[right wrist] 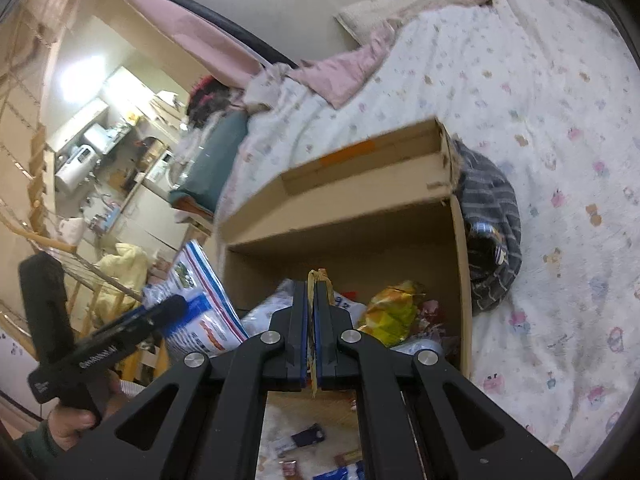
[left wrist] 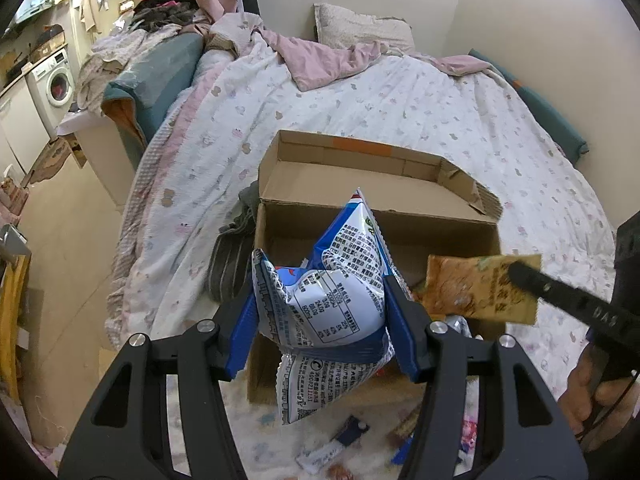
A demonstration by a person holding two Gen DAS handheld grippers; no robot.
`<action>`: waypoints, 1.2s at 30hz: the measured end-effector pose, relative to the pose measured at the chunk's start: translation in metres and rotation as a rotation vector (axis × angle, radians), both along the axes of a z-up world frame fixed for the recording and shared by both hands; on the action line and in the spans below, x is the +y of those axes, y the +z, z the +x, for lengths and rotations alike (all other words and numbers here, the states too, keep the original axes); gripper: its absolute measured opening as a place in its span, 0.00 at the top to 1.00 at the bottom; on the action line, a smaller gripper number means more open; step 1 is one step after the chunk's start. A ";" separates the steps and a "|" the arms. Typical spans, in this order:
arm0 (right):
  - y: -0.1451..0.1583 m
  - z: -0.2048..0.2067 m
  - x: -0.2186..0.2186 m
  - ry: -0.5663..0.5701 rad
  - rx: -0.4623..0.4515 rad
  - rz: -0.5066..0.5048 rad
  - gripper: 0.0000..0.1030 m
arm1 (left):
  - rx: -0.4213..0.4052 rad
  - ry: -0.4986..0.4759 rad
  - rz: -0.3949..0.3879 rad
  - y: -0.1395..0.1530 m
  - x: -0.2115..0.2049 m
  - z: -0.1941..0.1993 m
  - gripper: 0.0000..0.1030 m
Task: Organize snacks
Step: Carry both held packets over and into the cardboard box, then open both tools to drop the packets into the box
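A bed [left wrist: 400,112] with patterned quilt sits against beige walls [left wrist: 520,20]; a washing machine [left wrist: 56,80] stands beyond.

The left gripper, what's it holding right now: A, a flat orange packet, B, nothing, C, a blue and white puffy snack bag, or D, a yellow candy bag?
C: the left gripper has its blue pads pressed on both sides of the blue and white snack bag, held over the cardboard box; the flat orange packet is in the right gripper.
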State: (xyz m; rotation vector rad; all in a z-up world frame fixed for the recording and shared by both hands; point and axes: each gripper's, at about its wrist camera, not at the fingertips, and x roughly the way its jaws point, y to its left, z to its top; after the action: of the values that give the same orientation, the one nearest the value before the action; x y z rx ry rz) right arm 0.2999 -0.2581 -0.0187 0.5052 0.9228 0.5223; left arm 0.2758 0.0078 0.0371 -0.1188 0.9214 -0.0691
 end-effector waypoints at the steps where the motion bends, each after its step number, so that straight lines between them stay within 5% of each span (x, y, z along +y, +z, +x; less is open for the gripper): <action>1: -0.006 0.003 0.000 -0.001 0.014 0.000 0.98 | 0.000 0.002 -0.001 -0.004 -0.001 0.002 0.47; 12: -0.053 0.017 -0.006 -0.033 0.138 -0.040 0.98 | 0.030 -0.016 0.025 -0.042 -0.012 0.032 0.46; 36: -0.053 0.018 0.006 -0.013 0.142 -0.084 0.92 | -0.012 -0.042 -0.024 -0.039 -0.010 0.031 0.41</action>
State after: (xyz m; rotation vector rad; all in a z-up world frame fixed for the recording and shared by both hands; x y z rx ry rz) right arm 0.3175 -0.2524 -0.0712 0.4760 1.0725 0.4377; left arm 0.3064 -0.0022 -0.0020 -0.1213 0.9109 -0.1194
